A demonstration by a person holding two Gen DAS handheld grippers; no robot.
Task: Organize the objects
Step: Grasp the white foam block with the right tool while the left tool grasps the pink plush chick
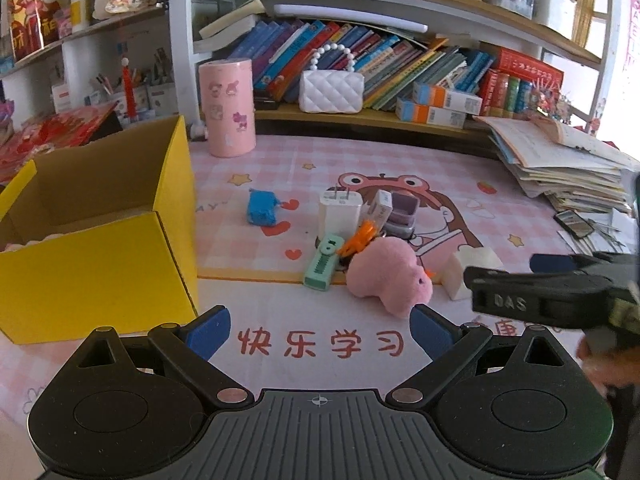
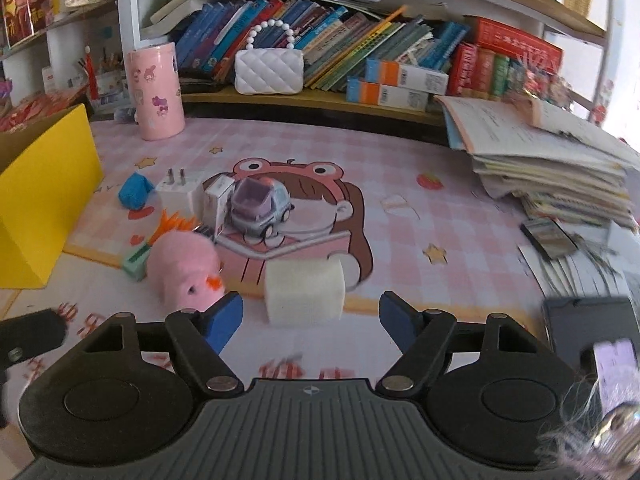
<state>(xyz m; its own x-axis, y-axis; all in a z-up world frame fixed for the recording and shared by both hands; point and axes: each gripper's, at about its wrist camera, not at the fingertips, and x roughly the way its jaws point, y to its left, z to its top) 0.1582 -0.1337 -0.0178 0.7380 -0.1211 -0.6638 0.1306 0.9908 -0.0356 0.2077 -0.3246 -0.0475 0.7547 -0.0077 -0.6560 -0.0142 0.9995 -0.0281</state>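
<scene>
Right gripper (image 2: 311, 314) fingers apart, empty, just short of white foam block (image 2: 306, 291); I judge approach underway; next: straddle, clamp.

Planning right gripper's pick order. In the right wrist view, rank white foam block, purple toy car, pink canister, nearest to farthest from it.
From the right gripper, whose jaws stand open with nothing between them:
1. white foam block, just ahead of the fingertips, centre.
2. purple toy car, mid-mat, slightly left.
3. pink canister, far left, by the shelf.
</scene>
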